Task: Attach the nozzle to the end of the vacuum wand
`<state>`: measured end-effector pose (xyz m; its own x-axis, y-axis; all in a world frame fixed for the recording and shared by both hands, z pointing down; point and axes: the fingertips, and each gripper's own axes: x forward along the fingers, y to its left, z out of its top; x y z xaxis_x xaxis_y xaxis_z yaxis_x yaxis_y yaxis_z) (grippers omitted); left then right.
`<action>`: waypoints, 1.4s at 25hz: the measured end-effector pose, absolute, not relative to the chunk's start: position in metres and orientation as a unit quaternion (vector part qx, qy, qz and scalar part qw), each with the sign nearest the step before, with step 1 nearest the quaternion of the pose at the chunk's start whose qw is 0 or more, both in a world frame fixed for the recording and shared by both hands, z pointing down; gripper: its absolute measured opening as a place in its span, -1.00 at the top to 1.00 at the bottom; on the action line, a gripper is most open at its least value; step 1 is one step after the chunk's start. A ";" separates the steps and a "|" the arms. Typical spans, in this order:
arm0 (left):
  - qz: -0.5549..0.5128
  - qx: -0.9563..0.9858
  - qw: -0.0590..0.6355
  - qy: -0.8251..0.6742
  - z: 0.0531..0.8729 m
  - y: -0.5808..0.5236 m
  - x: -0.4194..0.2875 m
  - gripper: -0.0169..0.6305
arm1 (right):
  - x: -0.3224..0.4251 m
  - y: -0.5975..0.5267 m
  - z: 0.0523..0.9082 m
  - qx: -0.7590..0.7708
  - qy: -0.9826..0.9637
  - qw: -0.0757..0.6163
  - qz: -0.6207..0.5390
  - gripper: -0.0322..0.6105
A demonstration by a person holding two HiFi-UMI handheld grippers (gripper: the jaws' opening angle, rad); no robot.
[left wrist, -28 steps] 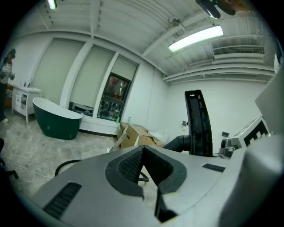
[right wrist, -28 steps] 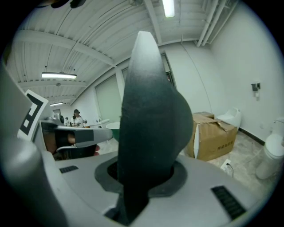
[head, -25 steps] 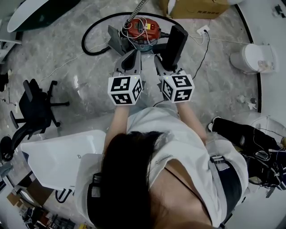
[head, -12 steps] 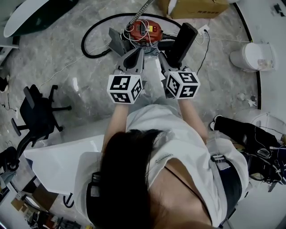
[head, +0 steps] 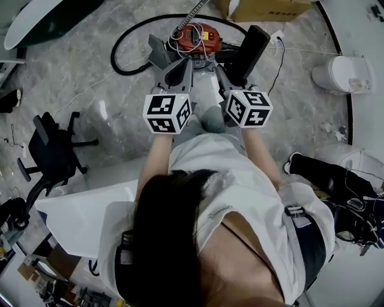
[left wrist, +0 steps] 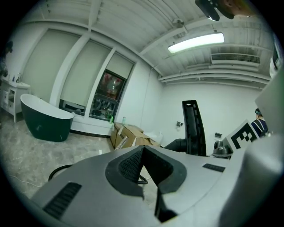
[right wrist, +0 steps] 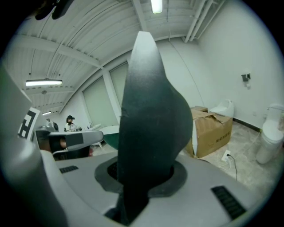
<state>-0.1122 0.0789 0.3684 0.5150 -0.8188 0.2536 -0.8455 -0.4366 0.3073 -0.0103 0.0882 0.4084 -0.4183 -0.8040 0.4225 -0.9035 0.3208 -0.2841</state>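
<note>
Nozzle (right wrist: pixel 151 111), black, tapered, upright in right gripper (right wrist: pixel 142 177) jaws; left gripper (left wrist: pixel 144 170) jaws together, empty

The red vacuum cleaner (head: pixel 195 37) blocks the way straight ahead, wires heaped on it and its black hose (head: pixel 112 57) looping out to the left; the nozzle (head: pixel 251 48) clamped in the right gripper (head: pixel 227 72) stands close beside the left gripper (head: pixel 185 63), leaving a narrow gap; bare floor (head: pixel 90 120) opens leftward up to an office chair (head: pixel 51 150); rightward it runs to a white toilet (head: pixel 339 75); a cardboard box (head: pixel 264 9) closes the far side.
</note>
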 end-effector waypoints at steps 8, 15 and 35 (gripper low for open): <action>0.055 0.844 0.204 -0.493 0.386 0.065 -0.110 0.95 | -0.007 0.077 0.417 0.535 -0.803 0.109 0.237 0.61; 0.055 0.839 0.201 -0.502 0.391 0.036 -0.100 0.95 | 0.005 0.048 0.423 0.532 -0.806 0.118 0.229 0.61; 0.089 0.822 0.201 -0.525 0.403 -0.092 -0.054 0.95 | 0.046 -0.085 0.426 0.503 -0.823 0.125 0.231 0.61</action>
<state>-0.0541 -0.0920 0.4029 0.4327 -0.8280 0.3568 -0.8992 -0.3677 0.2371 0.0461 -0.0855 0.4257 -0.4623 -0.7709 0.4382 -0.8863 0.3863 -0.2553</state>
